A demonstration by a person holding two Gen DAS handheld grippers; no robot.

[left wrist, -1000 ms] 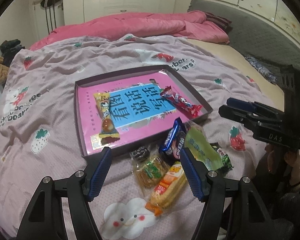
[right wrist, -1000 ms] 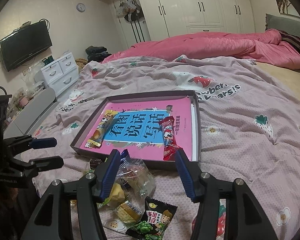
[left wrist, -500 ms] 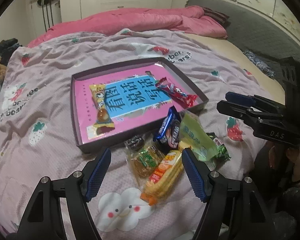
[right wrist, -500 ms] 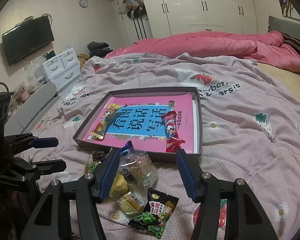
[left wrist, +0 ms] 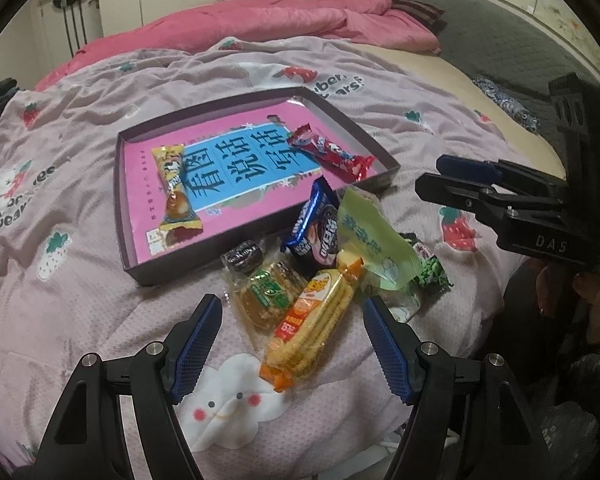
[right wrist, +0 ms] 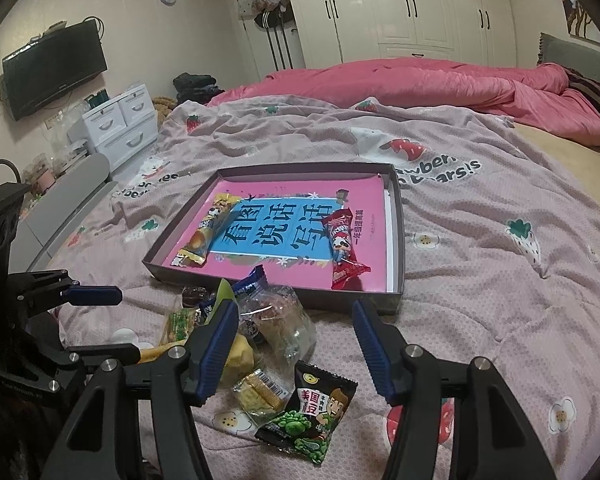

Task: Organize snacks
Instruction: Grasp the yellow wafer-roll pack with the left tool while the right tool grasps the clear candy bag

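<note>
Left gripper (left wrist: 292,344) has its fingers spread and empty, hovering over the orange cracker pack (left wrist: 314,330), which lies on the bedspread (left wrist: 80,280) in the loose snack pile just in front of the tray (left wrist: 126,240). The pack's long axis runs roughly along the fingers, toward the tray, so closing across its width looks right. Right gripper (right wrist: 294,346), also spread and empty, is nearer the green pea packet (right wrist: 312,414).
</note>
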